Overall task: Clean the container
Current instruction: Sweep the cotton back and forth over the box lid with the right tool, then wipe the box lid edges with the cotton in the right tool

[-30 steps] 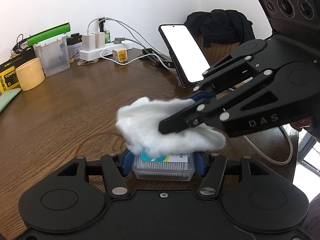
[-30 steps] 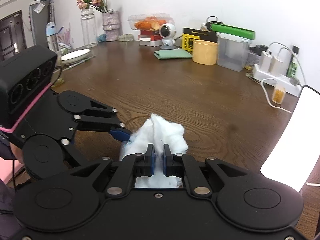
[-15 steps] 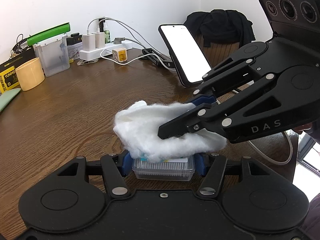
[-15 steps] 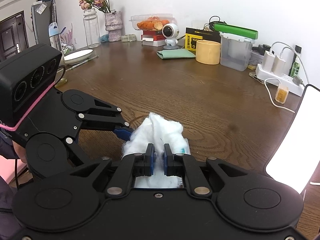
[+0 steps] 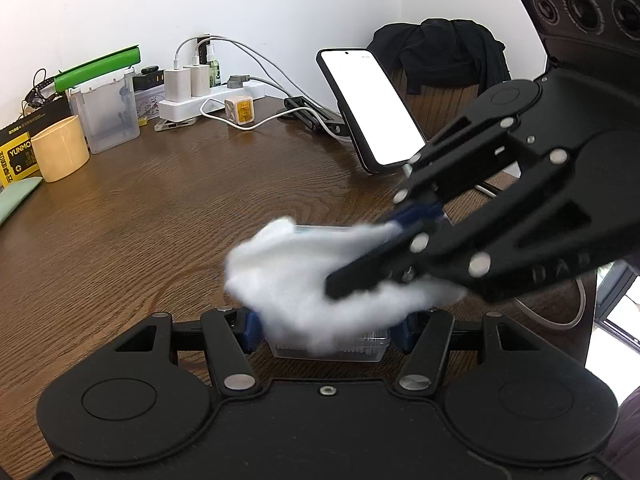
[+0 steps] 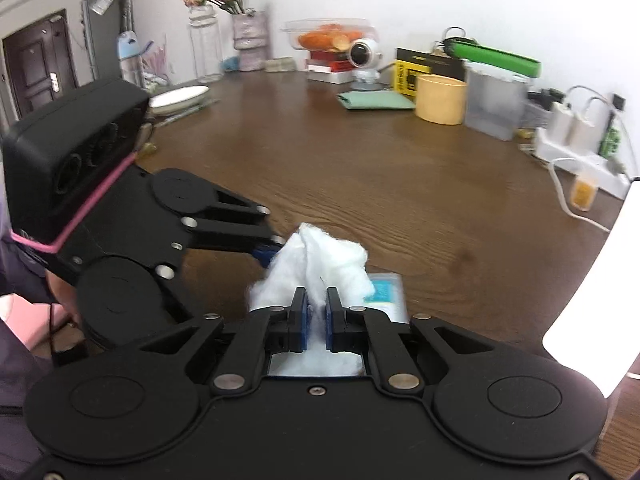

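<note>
Fingers (image 6: 299, 312) of the right gripper (image 6: 317, 314) are pressed narrowly on a white cotton wad (image 6: 316, 264) (partly blurred), which is laid over the clear plastic container (image 5: 332, 346). The container is clamped between the blue pads (image 5: 252, 330) of the left gripper (image 5: 326, 332), above the wooden table (image 5: 160, 208).

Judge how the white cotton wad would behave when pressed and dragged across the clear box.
The cotton wad looks soft and floppy: it bulges and drapes around the right tool. It is probably very light. Its wispy edges suggest that fibres may snag or tear off on the clear box.
</note>
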Motion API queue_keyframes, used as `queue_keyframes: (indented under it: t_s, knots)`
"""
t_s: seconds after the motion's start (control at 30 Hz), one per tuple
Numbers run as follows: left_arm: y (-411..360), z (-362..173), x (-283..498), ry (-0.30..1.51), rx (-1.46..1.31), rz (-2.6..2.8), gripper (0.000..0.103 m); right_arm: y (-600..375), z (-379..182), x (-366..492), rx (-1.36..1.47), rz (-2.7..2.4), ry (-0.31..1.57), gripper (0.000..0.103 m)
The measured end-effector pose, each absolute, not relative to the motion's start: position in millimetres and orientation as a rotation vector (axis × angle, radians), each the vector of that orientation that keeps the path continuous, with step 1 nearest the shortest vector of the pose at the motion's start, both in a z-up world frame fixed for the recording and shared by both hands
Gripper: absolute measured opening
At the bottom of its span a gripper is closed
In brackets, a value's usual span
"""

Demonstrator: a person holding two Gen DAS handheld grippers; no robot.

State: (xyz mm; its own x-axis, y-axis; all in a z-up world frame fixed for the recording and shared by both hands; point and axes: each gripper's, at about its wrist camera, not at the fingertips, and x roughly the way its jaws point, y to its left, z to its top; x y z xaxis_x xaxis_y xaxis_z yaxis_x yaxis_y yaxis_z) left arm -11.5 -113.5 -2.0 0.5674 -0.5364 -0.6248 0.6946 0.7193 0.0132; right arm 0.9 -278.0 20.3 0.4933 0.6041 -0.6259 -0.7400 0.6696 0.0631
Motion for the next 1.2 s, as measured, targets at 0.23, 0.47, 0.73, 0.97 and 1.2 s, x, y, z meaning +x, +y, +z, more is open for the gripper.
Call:
queue_keyframes:
  t_s: [0.23,0.47,0.73,0.97,1.2]
  knots:
    - [-113,-3,-11,0.635,0.272,-0.733,0.059,-289,21,6,-0.266,0.698,0.645,0.008]
    - [-116,-2,-13,0.635,0.274,-0.732,0.059,-273,19,0,-0.237,0.820,0.643,0.008]
    - [-118,-1,-10,0.644,0.274,-0.727,0.059,-290,24,0,-0.272,0.756,0.671,0.007]
    - [-123,1,-9,0.659,0.267,-0.694,0.059,-280,22,6,-0.288,0.725,0.629,0.008]
    - [-126,1,-12,0.663,0.255,-0.628,0.060,-295,26,-4,-0.316,0.750,0.659,0.007]
